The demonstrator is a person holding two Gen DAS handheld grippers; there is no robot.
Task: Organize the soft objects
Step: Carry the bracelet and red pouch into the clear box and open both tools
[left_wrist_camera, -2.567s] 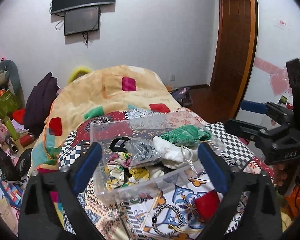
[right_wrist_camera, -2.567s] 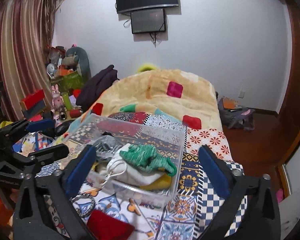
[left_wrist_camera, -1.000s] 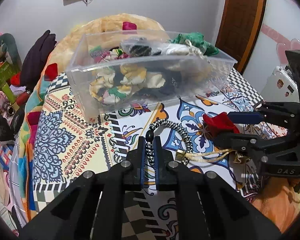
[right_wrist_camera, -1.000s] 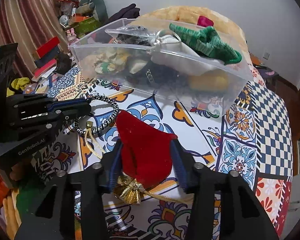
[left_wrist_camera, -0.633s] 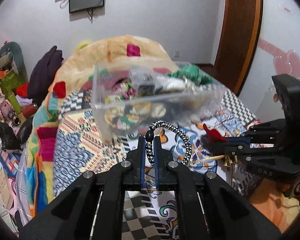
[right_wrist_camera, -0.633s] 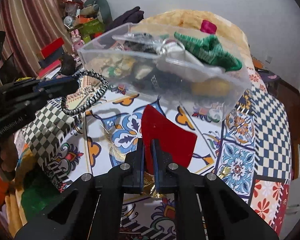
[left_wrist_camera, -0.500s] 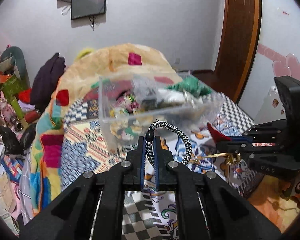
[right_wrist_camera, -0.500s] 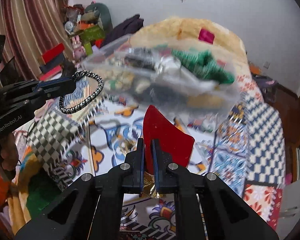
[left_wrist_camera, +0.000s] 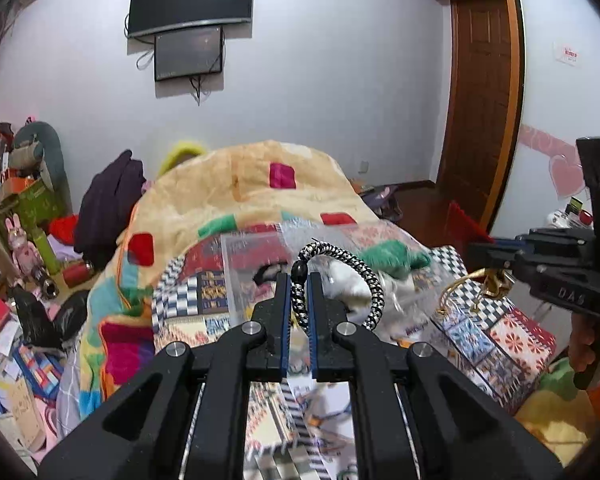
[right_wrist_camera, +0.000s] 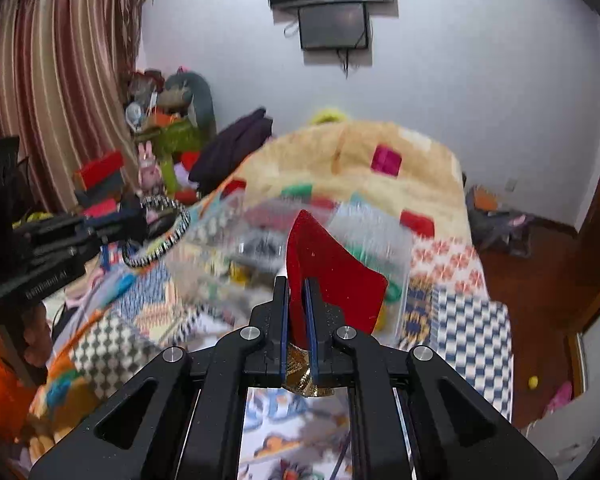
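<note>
While the left wrist view shows the left hand-held gripper (left_wrist_camera: pixel 299 292) clamped on a black-and-white braided cord loop (left_wrist_camera: pixel 342 268) arching toward 1 o'clock, only the right wrist view shows the right hand-held gripper (right_wrist_camera: pixel 297 300) pinching a red pouch (right_wrist_camera: pixel 328 276) rising toward 12 o'clock. Beyond both, blurred, probably sits the clear bin (left_wrist_camera: pixel 256 264) on the bed (left_wrist_camera: pixel 236 196).

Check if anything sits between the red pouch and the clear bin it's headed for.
Nothing visible does. The right tongs hold the red pouch in the air just short of the clear bin, whose top is open; the view is blurred.
</note>
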